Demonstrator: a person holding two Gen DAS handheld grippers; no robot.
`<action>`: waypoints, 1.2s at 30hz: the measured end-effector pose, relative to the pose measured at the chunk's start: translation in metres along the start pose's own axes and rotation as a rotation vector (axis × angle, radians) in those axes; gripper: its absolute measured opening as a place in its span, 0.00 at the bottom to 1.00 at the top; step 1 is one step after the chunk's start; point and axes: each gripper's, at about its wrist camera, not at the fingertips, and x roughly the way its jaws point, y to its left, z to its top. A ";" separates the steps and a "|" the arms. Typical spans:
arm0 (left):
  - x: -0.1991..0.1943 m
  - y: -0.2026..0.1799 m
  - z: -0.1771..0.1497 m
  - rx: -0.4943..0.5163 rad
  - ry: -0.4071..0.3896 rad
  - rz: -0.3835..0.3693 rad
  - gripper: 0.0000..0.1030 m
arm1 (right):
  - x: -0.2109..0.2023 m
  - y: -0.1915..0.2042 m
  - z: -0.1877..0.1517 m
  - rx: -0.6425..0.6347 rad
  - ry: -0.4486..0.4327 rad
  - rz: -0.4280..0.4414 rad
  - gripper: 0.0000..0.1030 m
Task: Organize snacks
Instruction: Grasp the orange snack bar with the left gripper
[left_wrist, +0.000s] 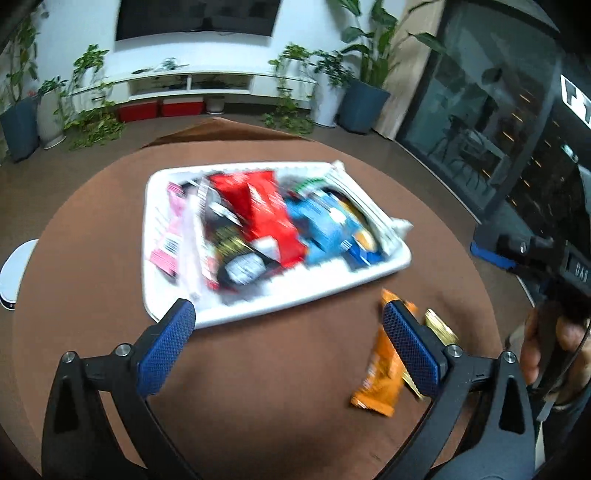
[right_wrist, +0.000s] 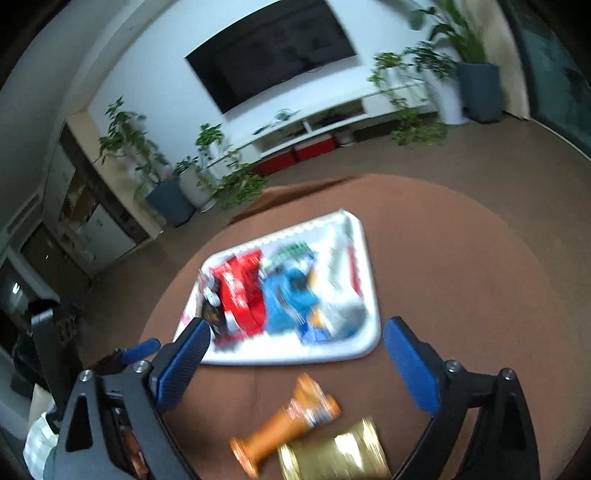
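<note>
Two loose snacks, orange pack (right_wrist: 284, 424) & gold pack (right_wrist: 334, 456), between wide-open right tool (right_wrist: 295, 347) fingers, untouched.

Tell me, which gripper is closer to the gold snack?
Right, probably. The gold snack lies between the open right gripper's fingers, just under it. The left gripper, also open, has the snack just outside one finger, which partly hides it.

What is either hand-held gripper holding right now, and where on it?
Nothing. The left hand-held gripper and right hand-held gripper are both open and empty; the orange snack packet and gold packet lie on the table.
</note>
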 end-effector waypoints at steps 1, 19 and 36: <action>0.000 -0.006 -0.005 0.012 0.007 -0.016 1.00 | -0.007 -0.008 -0.013 0.032 0.002 -0.004 0.94; 0.061 -0.087 -0.022 0.293 0.237 0.065 1.00 | -0.025 -0.035 -0.101 0.149 0.054 -0.012 0.94; 0.107 -0.101 -0.016 0.395 0.378 0.069 0.51 | -0.022 -0.045 -0.107 0.172 0.064 -0.009 0.94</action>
